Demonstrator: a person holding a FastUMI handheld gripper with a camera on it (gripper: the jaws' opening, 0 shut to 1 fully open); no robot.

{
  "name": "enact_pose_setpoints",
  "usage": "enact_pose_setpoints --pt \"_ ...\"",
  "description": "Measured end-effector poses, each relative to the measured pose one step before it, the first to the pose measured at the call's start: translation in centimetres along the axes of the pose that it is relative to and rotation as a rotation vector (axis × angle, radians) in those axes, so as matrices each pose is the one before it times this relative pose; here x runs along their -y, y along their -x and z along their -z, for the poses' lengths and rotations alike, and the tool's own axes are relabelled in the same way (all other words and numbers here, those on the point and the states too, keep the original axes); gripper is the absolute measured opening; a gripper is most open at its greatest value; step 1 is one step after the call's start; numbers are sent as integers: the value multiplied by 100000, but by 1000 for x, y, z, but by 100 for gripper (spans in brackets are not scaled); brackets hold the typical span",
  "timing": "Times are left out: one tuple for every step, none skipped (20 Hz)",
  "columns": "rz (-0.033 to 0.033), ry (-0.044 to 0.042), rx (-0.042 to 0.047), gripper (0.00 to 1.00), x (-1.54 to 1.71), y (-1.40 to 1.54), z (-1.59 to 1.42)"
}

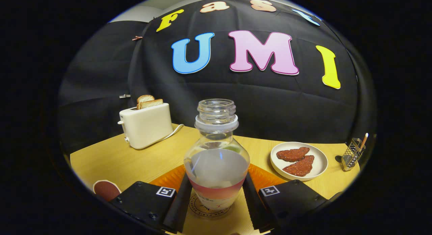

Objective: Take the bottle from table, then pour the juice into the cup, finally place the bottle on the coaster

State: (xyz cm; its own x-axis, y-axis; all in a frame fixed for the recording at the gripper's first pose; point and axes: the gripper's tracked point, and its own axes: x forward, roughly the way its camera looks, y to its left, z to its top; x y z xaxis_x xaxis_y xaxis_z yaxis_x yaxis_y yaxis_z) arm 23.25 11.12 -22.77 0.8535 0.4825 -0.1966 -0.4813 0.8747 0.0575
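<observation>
We record the gripper (216, 201) with its two fingers (179, 204) pinching the lower body of an uncapped clear plastic bottle (216, 154), one finger pressed on each side. The bottle stands upright between the fingers, its open threaded neck at the top, a pinkish label band near its base, and its bottom resting on a round coaster (209, 208) with printed lettering around the rim. Just behind the bottle and the fingers we note an orange ribbed mat (168, 179) lying on the wooden table (128, 160). Beside the left finger sits a round brown item with a white edge (106, 189), which we cannot tell apart further. Beyond the bottle to the left, a cream toaster (146, 125) holds two slices of toast (148, 101), its cord trailing over the table. To the right, a white plate (320, 159) carries two reddish-brown meat pieces (297, 160), and further right stands a small wire holder (351, 154) with a stick in it.
</observation>
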Motion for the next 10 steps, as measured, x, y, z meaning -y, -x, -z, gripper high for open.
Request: enact_pose_setpoints --pt "-1943 -387 282 76 -592 -64 60" --pt "-791 357 -515 76 -360 -25 219" --pt "-185 1118 -742 77 -124 -24 337" --pt "216 1036 -611 77 -21 14 347" --pt "-89 32 -366 77 -101 8 371" --pt "-181 -385 -585 77 -163 -31 405" --pt "-10 -657 -547 77 12 -22 237" --pt "-21 -628 -290 78 -31 -40 92" --pt "200 -310 -183 78 120 -102 8" --pt "140 -319 -409 78 93 61 78"
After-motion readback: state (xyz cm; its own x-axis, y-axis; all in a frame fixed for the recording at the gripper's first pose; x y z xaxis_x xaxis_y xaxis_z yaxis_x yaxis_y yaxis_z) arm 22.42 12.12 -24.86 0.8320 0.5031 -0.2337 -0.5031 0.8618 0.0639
